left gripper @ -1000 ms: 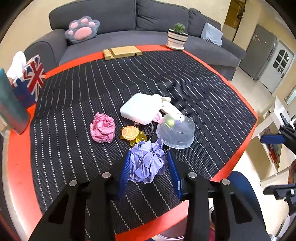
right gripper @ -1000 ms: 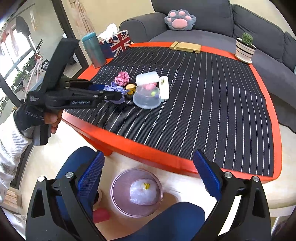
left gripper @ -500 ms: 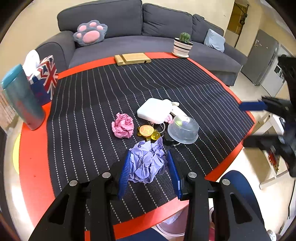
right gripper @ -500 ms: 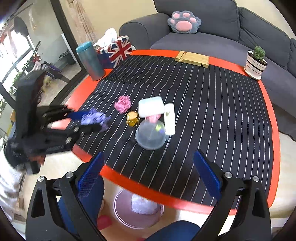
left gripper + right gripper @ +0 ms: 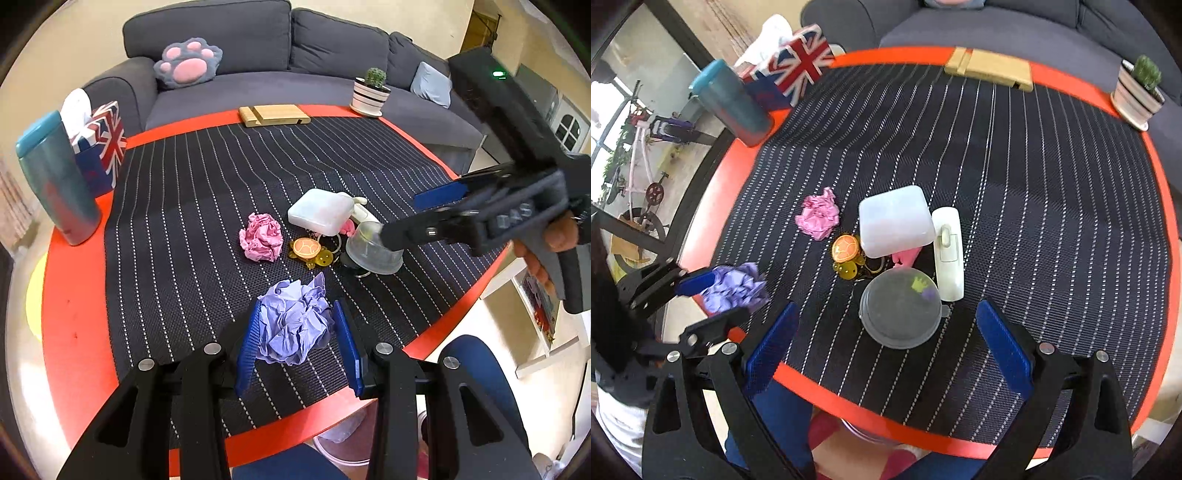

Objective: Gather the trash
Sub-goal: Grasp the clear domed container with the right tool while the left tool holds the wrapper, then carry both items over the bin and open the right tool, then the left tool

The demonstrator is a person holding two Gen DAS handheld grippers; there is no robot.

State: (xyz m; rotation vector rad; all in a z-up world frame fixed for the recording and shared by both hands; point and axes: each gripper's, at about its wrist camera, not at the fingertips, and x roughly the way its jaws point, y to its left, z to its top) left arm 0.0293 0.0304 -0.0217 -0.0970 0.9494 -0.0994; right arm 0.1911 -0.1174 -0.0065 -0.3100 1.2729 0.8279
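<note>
Sofa (image 5: pixel 258 48) behind table (image 5: pixel 74 295). On table: tumbler (image 5: pixel 55 177) and flag box (image 5: pixel 101 144) left; wood stand (image 5: pixel 273 115), cactus pot (image 5: pixel 369 94) at far edge; dome lid (image 5: pixel 900 308), white box (image 5: pixel 895 225), turtle keychain (image 5: pixel 845 248) centre.

The left gripper (image 5: pixel 299 339) points steeply down, its jaws closed on a crumpled purple paper ball (image 5: pixel 293 323) pinched between the blue pads. The right gripper (image 5: pixel 886 343) also tilts down, jaws spread wide with nothing between them. A hand (image 5: pixel 550 243) grips its handle; a white sleeve (image 5: pixel 617 421) shows behind the left gripper.
</note>
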